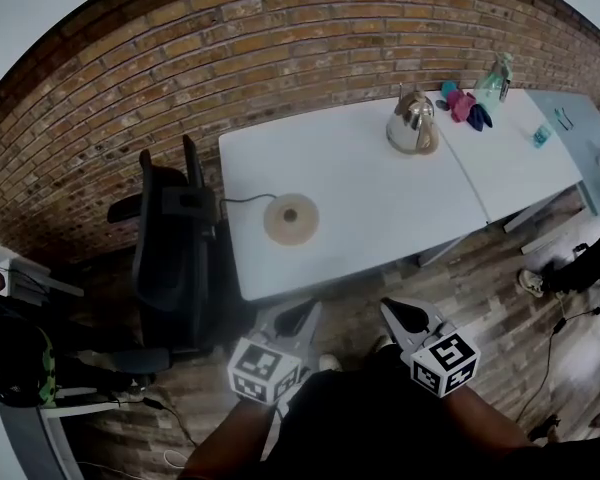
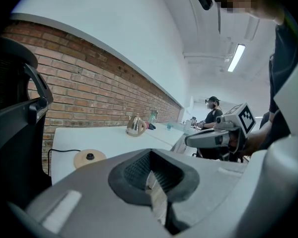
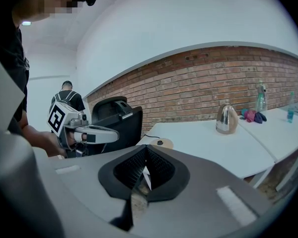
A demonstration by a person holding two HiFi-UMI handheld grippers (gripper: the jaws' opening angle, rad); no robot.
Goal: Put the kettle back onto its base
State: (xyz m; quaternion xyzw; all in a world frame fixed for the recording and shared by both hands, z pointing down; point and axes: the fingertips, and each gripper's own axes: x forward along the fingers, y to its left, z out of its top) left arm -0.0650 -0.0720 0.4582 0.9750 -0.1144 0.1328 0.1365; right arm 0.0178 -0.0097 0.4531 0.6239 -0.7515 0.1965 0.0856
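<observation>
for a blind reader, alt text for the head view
A steel kettle stands far right on a table, apart from its base at left. The left hand-held gripper and right hand-held gripper, both shut, hover in front.

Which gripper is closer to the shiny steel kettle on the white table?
Right. The right gripper is in line with the shiny steel kettle, short of the white table; the left gripper stands farther left.

Black chair (image 1: 170, 258) beside white table (image 1: 380, 208); seemingly cloths (image 1: 465, 103) beyond.
</observation>
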